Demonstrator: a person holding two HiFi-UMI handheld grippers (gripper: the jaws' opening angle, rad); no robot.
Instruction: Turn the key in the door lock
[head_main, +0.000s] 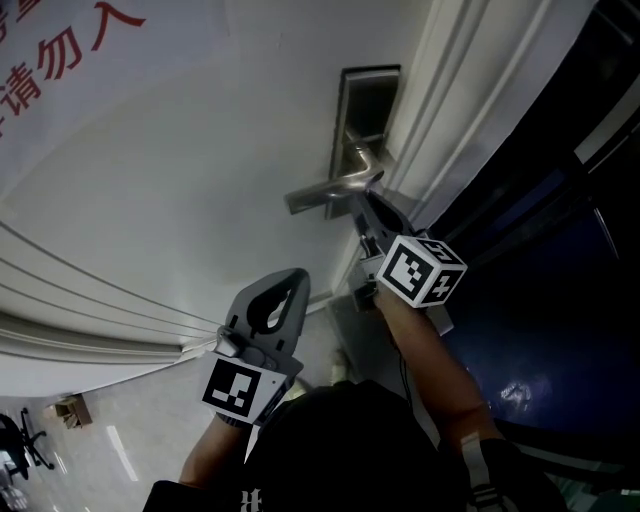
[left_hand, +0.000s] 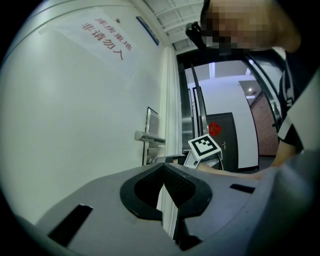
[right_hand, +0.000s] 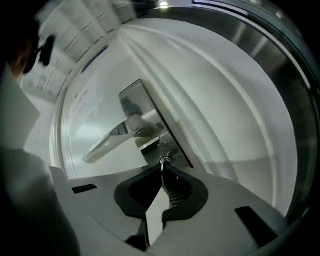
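A silver lock plate (head_main: 365, 110) with a lever handle (head_main: 325, 190) sits on the white door (head_main: 180, 160). My right gripper (head_main: 366, 208) reaches up just under the handle. In the right gripper view its jaws are shut on the small metal key (right_hand: 163, 161), which stands at the lock plate (right_hand: 137, 102) below the handle (right_hand: 112, 140). My left gripper (head_main: 290, 282) hangs lower and to the left, away from the door, shut with nothing in it. From the left gripper view, the left gripper (left_hand: 161, 169) faces the handle (left_hand: 149, 137) and the right gripper's marker cube (left_hand: 205, 146).
The white door frame (head_main: 470, 110) runs beside the lock, with a dark blue surface (head_main: 560, 300) to its right. Red characters (head_main: 60, 50) are printed on the door at upper left. A dark door (left_hand: 222, 140) stands down the corridor.
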